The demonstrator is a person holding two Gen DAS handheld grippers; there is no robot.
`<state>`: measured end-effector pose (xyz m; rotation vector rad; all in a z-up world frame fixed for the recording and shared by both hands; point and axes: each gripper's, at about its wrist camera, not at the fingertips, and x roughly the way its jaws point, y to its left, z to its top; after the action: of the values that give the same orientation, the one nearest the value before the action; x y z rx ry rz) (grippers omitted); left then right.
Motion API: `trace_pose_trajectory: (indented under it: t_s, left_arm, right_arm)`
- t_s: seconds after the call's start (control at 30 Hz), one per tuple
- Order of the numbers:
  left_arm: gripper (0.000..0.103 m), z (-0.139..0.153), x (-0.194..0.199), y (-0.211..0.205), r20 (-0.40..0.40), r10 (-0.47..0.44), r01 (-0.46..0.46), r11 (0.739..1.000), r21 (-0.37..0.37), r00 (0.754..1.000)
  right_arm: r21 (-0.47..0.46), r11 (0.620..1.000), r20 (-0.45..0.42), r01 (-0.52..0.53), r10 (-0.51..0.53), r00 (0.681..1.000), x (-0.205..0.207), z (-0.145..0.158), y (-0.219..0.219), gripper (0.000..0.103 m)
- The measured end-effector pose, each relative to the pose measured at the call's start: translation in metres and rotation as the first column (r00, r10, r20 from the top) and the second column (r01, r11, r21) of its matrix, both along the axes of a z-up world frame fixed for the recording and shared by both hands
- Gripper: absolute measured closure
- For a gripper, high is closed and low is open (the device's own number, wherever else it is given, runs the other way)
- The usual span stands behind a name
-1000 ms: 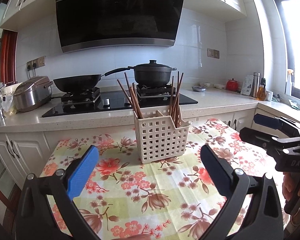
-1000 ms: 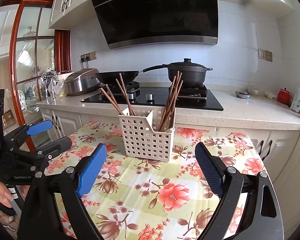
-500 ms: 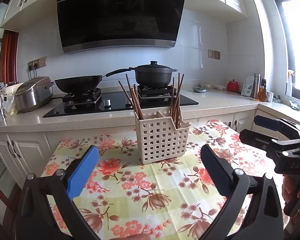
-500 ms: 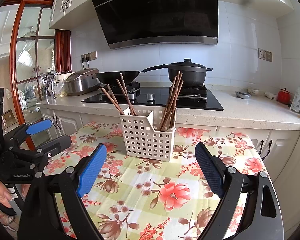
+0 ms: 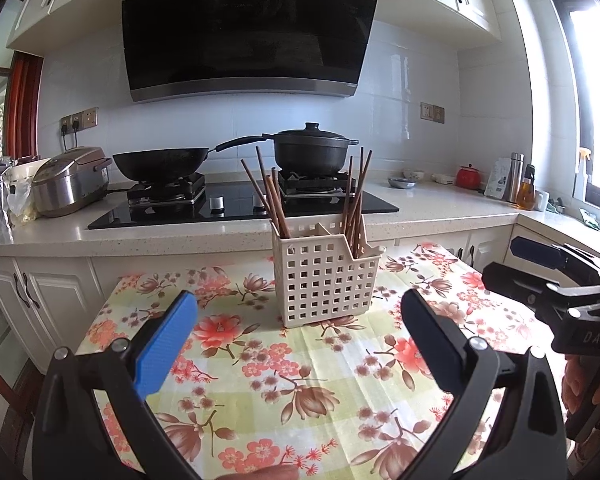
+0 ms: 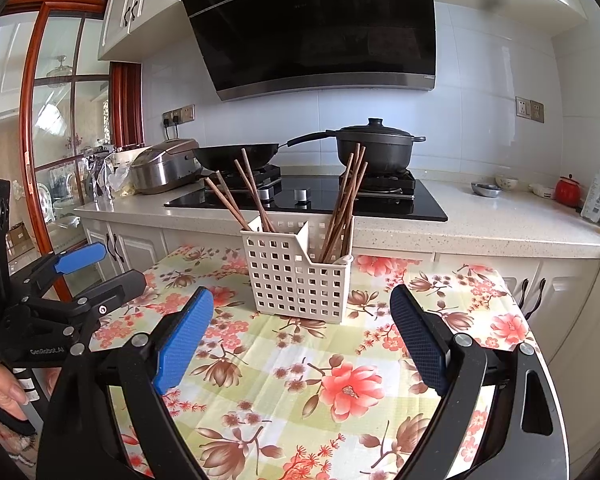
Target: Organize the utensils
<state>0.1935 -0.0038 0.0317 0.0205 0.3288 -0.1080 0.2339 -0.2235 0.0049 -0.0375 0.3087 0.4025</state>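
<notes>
A white perforated utensil basket [image 5: 325, 276] with two compartments stands on the floral tablecloth [image 5: 300, 380]; it also shows in the right wrist view [image 6: 296, 276]. Brown chopsticks [image 5: 272, 196] lean in its left compartment and more chopsticks [image 5: 356, 196] in its right one. My left gripper [image 5: 300, 340] is open and empty, short of the basket. My right gripper [image 6: 302, 336] is open and empty, also short of the basket. The right gripper shows at the right edge of the left wrist view [image 5: 548, 272]; the left gripper shows at the left of the right wrist view [image 6: 88, 276].
Behind the table runs a counter [image 5: 440, 208] with a black hob, a wok [image 5: 160, 164], a lidded pot [image 5: 312, 148] and a rice cooker [image 5: 72, 180]. Bottles and a red pot [image 5: 470, 176] stand at the far right.
Both views have barely shifted. The basket, the chopsticks and both open grippers stand as before.
</notes>
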Motion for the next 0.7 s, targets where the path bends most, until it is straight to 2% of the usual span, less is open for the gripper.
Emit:
trace_pose_trajectory:
  t_s: [0.33, 0.43, 0.7]
  left_arm:
    - [0.004, -0.0005, -0.0018, 0.0001, 0.006, 0.023, -0.023, 1.000, -0.013, 1.000]
    - [0.004, -0.0020, 0.0007, 0.0047, -0.015, -0.003, 0.002, 0.998, -0.061, 1.000]
    - [0.004, -0.0044, -0.0004, 0.0000, 0.010, 0.029, -0.029, 0.999, -0.016, 1.000]
  right_arm:
    - [0.001, 1.000, -0.005, -0.001, 0.001, 1.000, -0.0013, -0.0009, -0.0004, 0.018]
    - [-0.001, 1.000, -0.009, 0.000, 0.000, 1.000, -0.0008, -0.0026, -0.0004, 0.018]
    - [-0.008, 1.000, -0.013, -0.006, 0.005, 1.000, -0.0001, -0.0040, 0.0021, 0.018]
